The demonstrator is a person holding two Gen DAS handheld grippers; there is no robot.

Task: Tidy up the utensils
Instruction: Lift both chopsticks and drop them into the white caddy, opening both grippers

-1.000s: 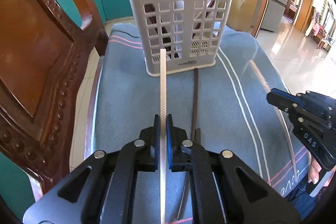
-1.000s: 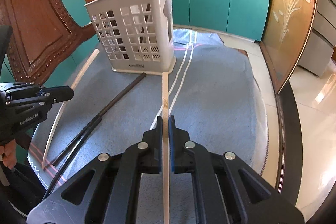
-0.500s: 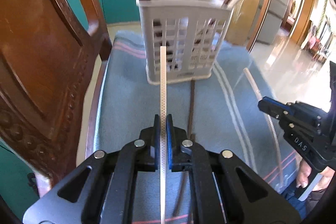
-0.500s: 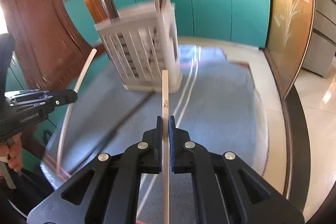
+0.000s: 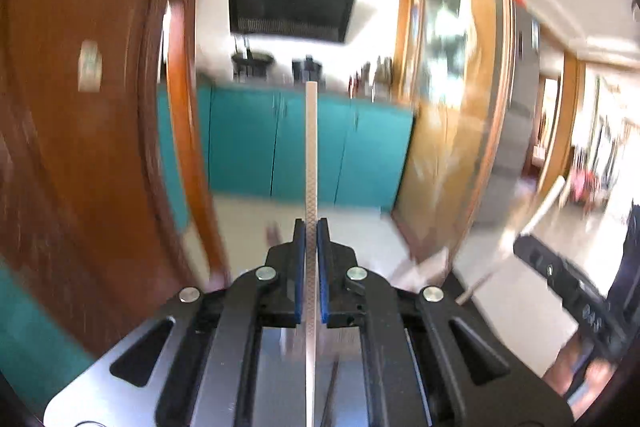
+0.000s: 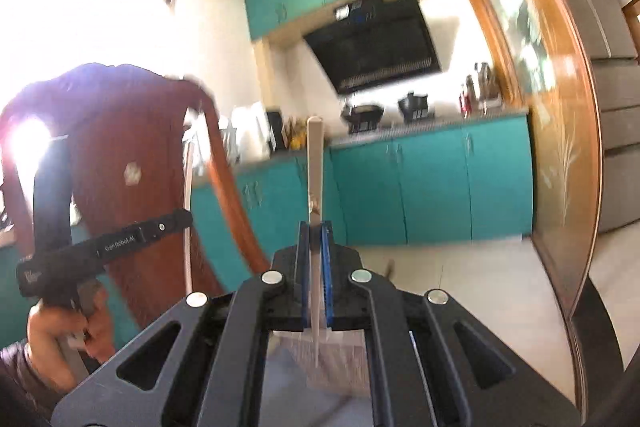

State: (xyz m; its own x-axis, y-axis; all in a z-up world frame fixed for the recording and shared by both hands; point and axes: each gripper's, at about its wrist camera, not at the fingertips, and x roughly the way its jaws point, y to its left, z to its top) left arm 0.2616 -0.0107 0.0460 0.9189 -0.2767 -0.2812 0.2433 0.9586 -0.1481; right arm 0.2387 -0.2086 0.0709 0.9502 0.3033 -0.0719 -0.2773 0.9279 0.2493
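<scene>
My left gripper (image 5: 311,227) is shut on a white textured chopstick (image 5: 311,147) that points up and forward. It also shows at the left of the right wrist view (image 6: 176,219), with the chopstick (image 6: 187,211) upright in it. My right gripper (image 6: 315,229) is shut on a pale wooden chopstick (image 6: 314,163), also pointing up. It shows at the right of the left wrist view (image 5: 532,247), with its chopstick (image 5: 540,211) slanting. A sliver of the white utensil basket (image 6: 340,363) shows below the right gripper. Both views are tilted up and blurred.
A carved wooden chair back (image 5: 80,127) rises close on the left and also shows in the right wrist view (image 6: 132,167). Teal kitchen cabinets (image 6: 432,183) and a glass door with a wooden frame (image 6: 560,147) stand beyond. A bit of blue cloth (image 6: 280,387) shows under the right gripper.
Both grippers have lifted and tilted up with their chopsticks. The blue cloth and basket have dropped almost out of view; the kitchen wall now fills both views.
</scene>
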